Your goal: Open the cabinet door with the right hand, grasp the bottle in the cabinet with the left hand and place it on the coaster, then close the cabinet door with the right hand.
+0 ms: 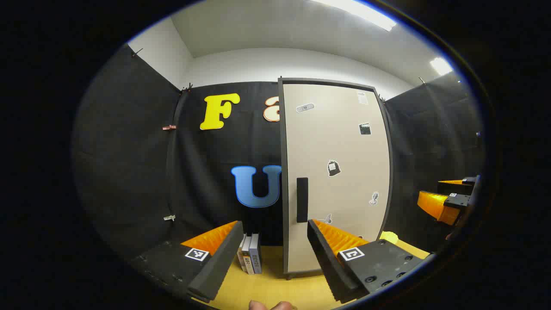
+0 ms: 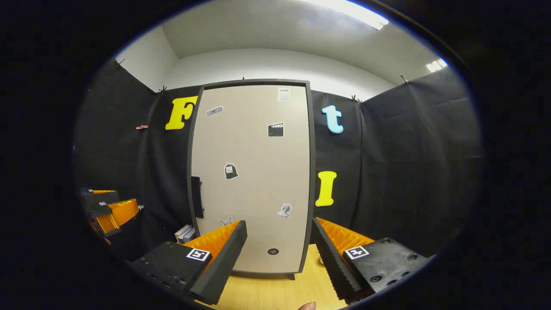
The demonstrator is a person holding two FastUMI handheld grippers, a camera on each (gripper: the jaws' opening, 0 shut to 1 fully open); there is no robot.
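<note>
The tall beige cabinet door [image 1: 335, 172] [image 2: 254, 172] is closed and carries several stickers. A black vertical handle [image 1: 302, 199] [image 2: 197, 197] sits at its left edge. The closed door hides the inside of the cabinet. My left gripper [image 1: 273, 232] is open in front of the handle, a short way off, and it appears again at the left of the right gripper view [image 2: 107, 206]. My right gripper [image 2: 279, 228] is open, facing the door's lower middle; it also shows far right [image 1: 443, 200]. A yellow-green object, perhaps the coaster [image 1: 389, 237], lies right of the cabinet.
The cabinet stands on a yellow wooden table [image 1: 275, 288] [image 2: 267, 292]. A few books [image 1: 249, 258] [image 2: 185, 234] stand upright just left of the cabinet. Black cloth walls close the booth on all sides. A fingertip [image 1: 271, 305] shows at the bottom edge.
</note>
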